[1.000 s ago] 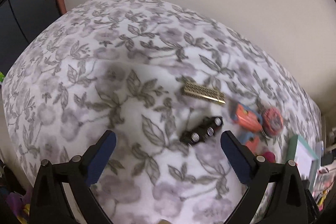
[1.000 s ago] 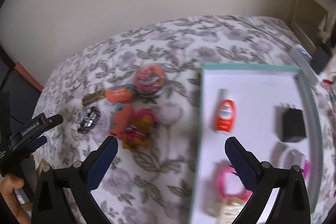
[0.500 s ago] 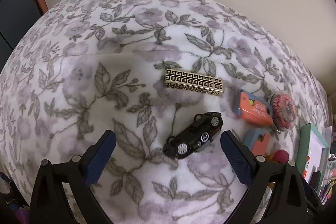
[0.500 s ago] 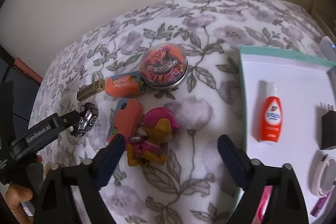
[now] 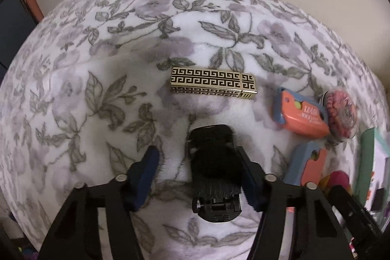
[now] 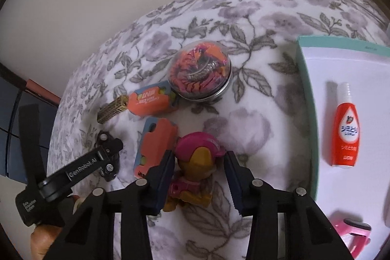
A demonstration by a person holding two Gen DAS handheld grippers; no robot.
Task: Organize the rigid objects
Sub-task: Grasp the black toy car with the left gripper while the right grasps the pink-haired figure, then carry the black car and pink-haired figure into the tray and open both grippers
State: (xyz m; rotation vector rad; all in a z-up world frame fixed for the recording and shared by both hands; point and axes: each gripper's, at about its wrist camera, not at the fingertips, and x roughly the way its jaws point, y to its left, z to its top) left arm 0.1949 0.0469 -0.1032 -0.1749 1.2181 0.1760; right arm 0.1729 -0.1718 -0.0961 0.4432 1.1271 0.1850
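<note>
Left tool [image 5: 198,171] closing, jaws apart around black toy car [image 5: 214,162] on floral bed cover [image 5: 73,89]; car's long axis along tool. Right tool [image 6: 198,174] closing around pink figure [image 6: 195,162]; tray [image 6: 307,99] right.

Brightness: dim, even indoor light in both views.
Shadows: soft dark patch on the floral blanket [image 5: 102,79] beyond the black toy car [image 5: 212,162]; faint shadow beside the red bottle [image 6: 346,130].
Glare: mild highlight on the clear dome container [image 6: 201,72].
Blur: smearing at the right edge of the left view.
Distortion: strong fisheye bulge; black vignette in all corners.
</note>
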